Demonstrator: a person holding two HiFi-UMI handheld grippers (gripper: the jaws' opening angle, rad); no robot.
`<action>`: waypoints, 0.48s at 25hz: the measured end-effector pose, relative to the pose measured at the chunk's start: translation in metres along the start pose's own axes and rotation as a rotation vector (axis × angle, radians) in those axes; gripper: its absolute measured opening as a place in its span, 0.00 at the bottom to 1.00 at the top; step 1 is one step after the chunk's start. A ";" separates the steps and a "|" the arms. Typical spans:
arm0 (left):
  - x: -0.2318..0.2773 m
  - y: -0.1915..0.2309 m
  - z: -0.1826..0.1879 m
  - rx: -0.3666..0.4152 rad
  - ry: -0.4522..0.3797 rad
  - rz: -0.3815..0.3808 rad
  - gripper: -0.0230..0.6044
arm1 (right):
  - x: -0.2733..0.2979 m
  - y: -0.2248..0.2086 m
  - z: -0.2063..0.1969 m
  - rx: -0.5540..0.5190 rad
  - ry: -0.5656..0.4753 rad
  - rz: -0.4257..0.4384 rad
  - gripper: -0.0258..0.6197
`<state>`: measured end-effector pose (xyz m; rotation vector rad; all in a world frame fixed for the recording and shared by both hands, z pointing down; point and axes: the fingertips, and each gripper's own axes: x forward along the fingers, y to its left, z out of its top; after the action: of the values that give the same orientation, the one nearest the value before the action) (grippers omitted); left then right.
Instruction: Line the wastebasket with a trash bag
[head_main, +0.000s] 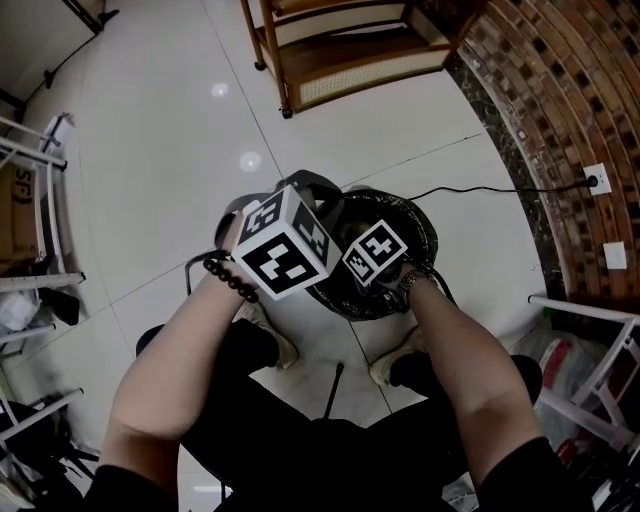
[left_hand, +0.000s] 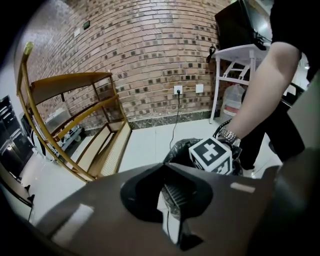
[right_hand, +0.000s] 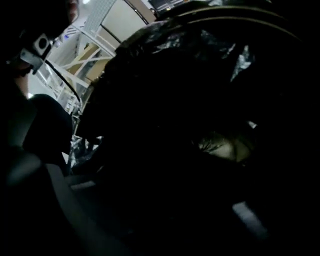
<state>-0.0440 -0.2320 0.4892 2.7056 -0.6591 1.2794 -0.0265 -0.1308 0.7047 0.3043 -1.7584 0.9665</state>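
1. While the person leans over it, the wastebasket (head_main: 428, 232) stands on the white tile floor (head_main: 170, 130) just beyond their feet, near the middle of the head view.
2. Black trash bag (head_main: 402, 216) is already in it, with crinkled film covering the inside and showing over the rim.
3. Left gripper (left_hand: 166, 175): tongs pressed together with nothing between them. It is held above the basket's left edge, angled down, and clear of the bag.
4. Right gripper (head_main: 375, 252): its marker cube sits over the basket mouth and its front end points down inside.
5. Right gripper view is almost all dark. Shiny black bag folds fill it and the tongs are lost in shadow. They are closed together, but whether any film is pinched between them can't be made out.
6. Left wrist wears a dark bead bracelet (head_main: 230, 278) and right wrist a metal watch (left_hand: 229, 136).
7. Wooden shelf unit (head_main: 340, 55) is far, beyond the basket.
8. Brick wall (head_main: 560, 90) runs along the right, with a wall socket (head_main: 597, 180) and a black cord (head_main: 480, 188) leading from it toward the basket.
9. White metal racks stand at the far left (head_main: 40, 160) and near right (head_main: 600, 350).
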 end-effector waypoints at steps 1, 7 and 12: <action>0.000 0.001 0.002 -0.003 -0.007 0.000 0.04 | 0.001 0.003 -0.001 0.010 0.016 0.018 0.04; 0.002 -0.002 0.008 -0.008 -0.017 -0.007 0.04 | 0.011 0.021 -0.011 0.083 0.159 0.132 0.04; 0.005 -0.002 0.010 0.001 -0.014 -0.009 0.04 | 0.022 0.038 -0.031 0.134 0.286 0.230 0.04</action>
<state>-0.0338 -0.2341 0.4868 2.7179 -0.6475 1.2597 -0.0379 -0.0783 0.7097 0.0433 -1.4905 1.2318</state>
